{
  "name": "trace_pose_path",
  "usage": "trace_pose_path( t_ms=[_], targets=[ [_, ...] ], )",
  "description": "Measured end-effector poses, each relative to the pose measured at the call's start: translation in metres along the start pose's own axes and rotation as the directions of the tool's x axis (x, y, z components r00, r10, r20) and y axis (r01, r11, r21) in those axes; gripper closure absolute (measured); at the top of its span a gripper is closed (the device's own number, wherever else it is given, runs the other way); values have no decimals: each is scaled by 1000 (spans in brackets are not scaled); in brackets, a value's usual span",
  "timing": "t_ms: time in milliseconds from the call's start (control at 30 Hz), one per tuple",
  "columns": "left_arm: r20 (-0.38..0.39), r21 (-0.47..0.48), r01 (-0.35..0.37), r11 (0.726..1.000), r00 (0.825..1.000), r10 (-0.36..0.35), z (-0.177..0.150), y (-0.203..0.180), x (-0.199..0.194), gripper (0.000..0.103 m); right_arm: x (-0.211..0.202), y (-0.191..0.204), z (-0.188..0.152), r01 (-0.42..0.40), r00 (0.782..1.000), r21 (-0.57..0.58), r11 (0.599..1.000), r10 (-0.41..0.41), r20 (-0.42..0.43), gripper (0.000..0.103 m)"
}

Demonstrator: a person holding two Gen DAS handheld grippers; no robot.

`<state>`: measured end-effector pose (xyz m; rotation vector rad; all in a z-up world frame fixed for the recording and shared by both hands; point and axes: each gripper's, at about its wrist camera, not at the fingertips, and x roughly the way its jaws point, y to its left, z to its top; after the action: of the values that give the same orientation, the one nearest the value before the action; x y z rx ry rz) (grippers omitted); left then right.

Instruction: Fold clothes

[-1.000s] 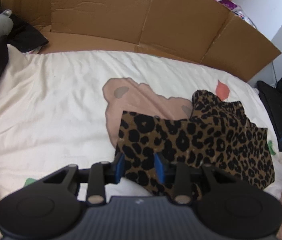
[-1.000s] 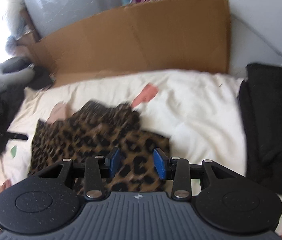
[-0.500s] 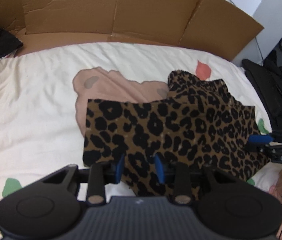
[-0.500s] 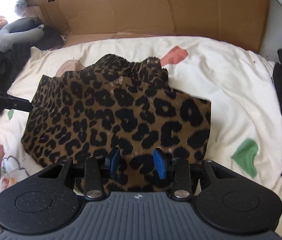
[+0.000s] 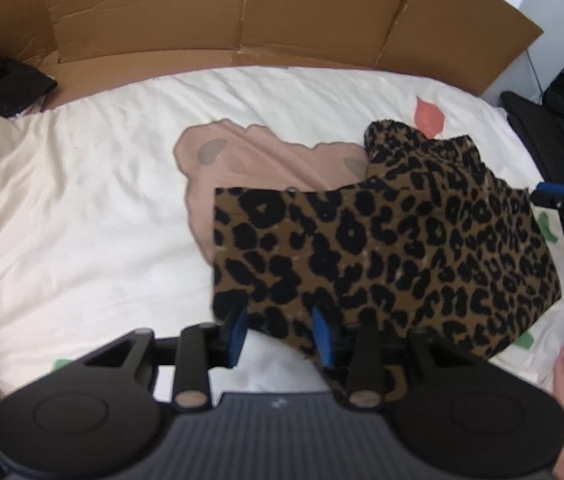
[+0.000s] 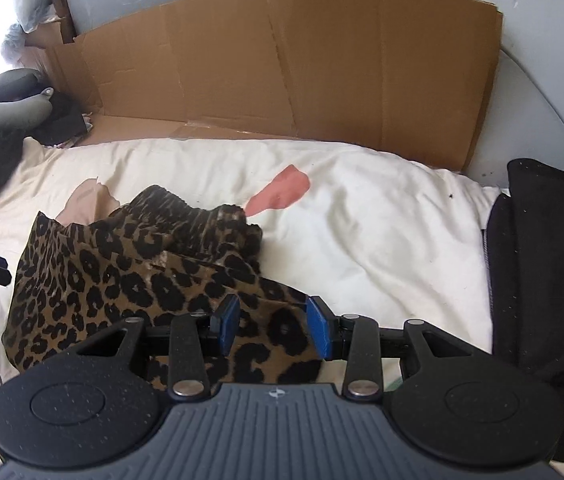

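A leopard-print garment lies partly folded on a white bedsheet; it also shows in the right wrist view. My left gripper is open at the garment's near left corner, and the cloth's edge lies between its blue pads. My right gripper is open over the garment's near right edge, with cloth beneath and between the pads. The right gripper's tip shows in the left wrist view at the garment's right edge. The far part of the garment is bunched up.
A cardboard wall stands along the bed's far side. Dark clothes are piled at the right, and a grey pillow and dark items lie at the far left. The sheet has a pink bear print.
Both grippers have come down and closer to the garment's near edge. The front flap has dropped flatter onto the bed. The jaws stayed open.
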<state>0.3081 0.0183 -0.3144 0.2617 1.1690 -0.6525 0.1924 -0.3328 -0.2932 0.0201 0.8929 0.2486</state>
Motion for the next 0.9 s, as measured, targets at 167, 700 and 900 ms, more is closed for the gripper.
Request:
trace_pose_path(
  t_ms=[167, 700, 900],
  targets=[
    [32, -66, -42, 997, 998, 44, 1, 18, 4, 64, 0, -13, -16, 10, 1000, 98, 995, -9, -10, 59],
    [90, -147, -74, 986, 992, 88, 4, 37, 12, 57, 4, -31, -40, 12, 1000, 253, 967, -6, -25, 58],
    [88, -144, -62, 988, 993, 75, 8, 33, 19, 57, 4, -29, -41, -18, 1000, 224, 974, 22, -14, 58]
  ],
)
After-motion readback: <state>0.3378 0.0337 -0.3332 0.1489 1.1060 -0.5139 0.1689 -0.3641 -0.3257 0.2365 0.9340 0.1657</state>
